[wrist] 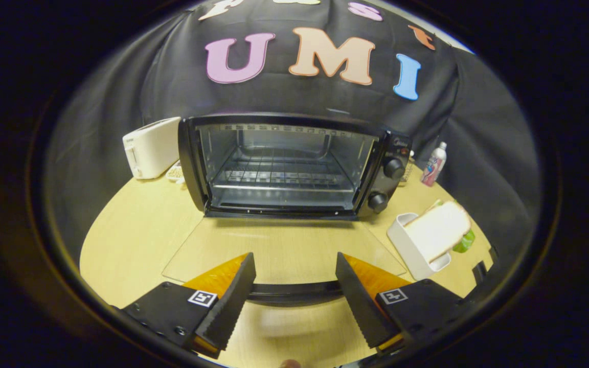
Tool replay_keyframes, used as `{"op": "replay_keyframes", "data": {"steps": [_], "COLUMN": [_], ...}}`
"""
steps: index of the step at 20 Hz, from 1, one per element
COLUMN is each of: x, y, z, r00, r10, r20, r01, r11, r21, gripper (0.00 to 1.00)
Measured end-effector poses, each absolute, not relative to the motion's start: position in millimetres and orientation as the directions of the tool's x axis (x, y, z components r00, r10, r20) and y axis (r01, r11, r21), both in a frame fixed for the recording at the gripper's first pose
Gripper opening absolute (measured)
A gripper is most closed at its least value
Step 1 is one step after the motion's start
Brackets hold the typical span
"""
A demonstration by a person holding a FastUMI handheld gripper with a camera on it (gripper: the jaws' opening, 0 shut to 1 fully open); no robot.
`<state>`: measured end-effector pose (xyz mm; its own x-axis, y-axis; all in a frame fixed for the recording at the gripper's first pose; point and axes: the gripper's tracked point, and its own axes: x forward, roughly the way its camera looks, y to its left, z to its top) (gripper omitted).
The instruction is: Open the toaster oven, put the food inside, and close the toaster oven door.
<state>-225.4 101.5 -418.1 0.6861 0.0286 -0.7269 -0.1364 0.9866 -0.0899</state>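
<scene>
The jaws of the gripper (293, 266) are standing wide apart, holding nothing, just above the handle (294, 292) of the lowered glass door (284, 250), which is lying flat over the counter (136, 240). At 12 o'clock, beyond the door, the toaster oven (294, 163) is standing open, showing its wire rack (281, 176). At 2 o'clock from the jaws, the sandwich (440, 230) is leaning in a white holder (409, 248). A white toaster (151, 147) is sitting at 10 o'clock, beside the oven. A small bottle (435, 163) is standing at 1 o'clock.
</scene>
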Motion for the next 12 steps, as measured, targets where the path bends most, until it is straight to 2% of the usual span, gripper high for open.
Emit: {"op": "replay_keyframes", "data": {"steps": [5, 8, 12], "x": [-233.2, -231.6, -212.0], "y": [104.0, 97.3, 54.0], "z": [-434.5, -427.9, -398.4], "r00": [0.659, 0.650, 0.693], "r10": [0.020, 0.017, -0.069], "r20": [-0.752, -0.760, -0.717], "r01": [-0.171, -0.152, -0.094], "r11": [0.978, 0.982, 0.978], "r21": [-0.124, -0.108, -0.185], "gripper": [0.99, 1.00, 1.00]}}
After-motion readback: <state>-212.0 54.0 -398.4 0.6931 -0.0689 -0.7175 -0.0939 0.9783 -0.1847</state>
